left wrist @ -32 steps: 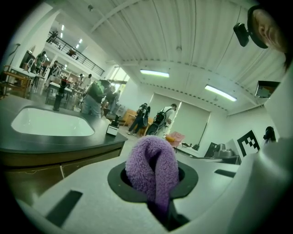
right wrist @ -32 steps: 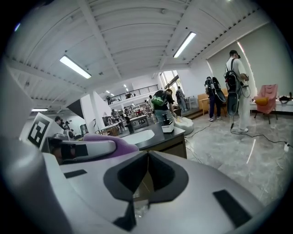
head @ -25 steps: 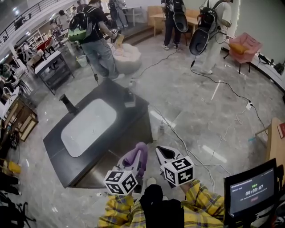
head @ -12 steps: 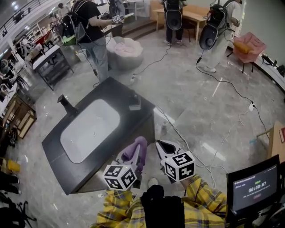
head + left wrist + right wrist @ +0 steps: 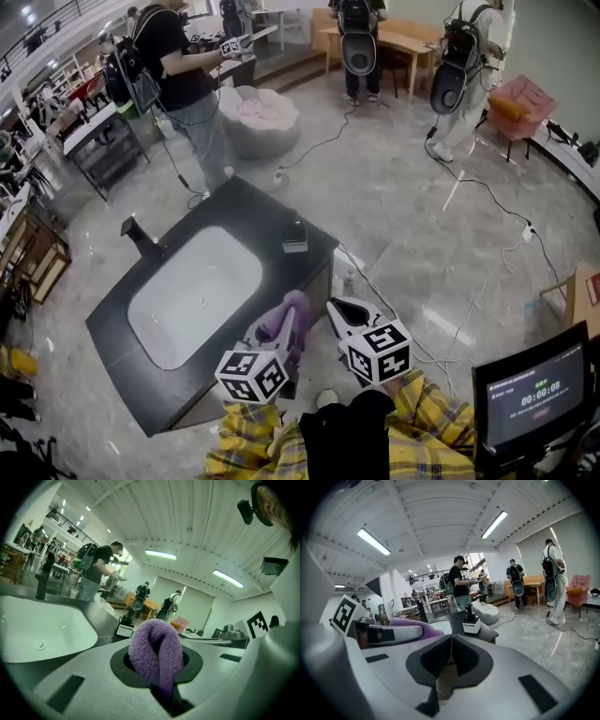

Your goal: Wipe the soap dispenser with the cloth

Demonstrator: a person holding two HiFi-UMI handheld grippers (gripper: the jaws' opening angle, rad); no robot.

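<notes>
Two grippers sit side by side at the bottom centre of the head view, held out from yellow checked sleeves [image 5: 427, 427] over the pale floor, just below the near edge of a black counter [image 5: 230, 202].

The left gripper [image 5: 293, 330] is clamped on a folded purple cloth [image 5: 284, 317]. In the left gripper view the fleecy fold bulges up out of the dark pads and fills the gap between them. The right gripper [image 5: 339, 312] lies just to the right of it. In its own view the dark pads meet in a thin line at the middle of the frame with nothing between them.

The soap dispenser [image 5: 294, 236] stands upright on the counter's right-hand corner in the head view, just right of the white sink basin [image 5: 192, 295]. It lies almost straight up the picture from the cloth and well apart from it, so nothing touches it. In the left gripper view it shows as a small white block with a dark pump, just above and left of the purple fold, at the far end of the counter. In the right gripper view it stands just above the closed pads, at the centre of the frame.

A dark tap [image 5: 141, 234] rises at the basin's upper left. A small screen [image 5: 530, 394] sits at the lower right, and several people stand across the top of the view.
</notes>
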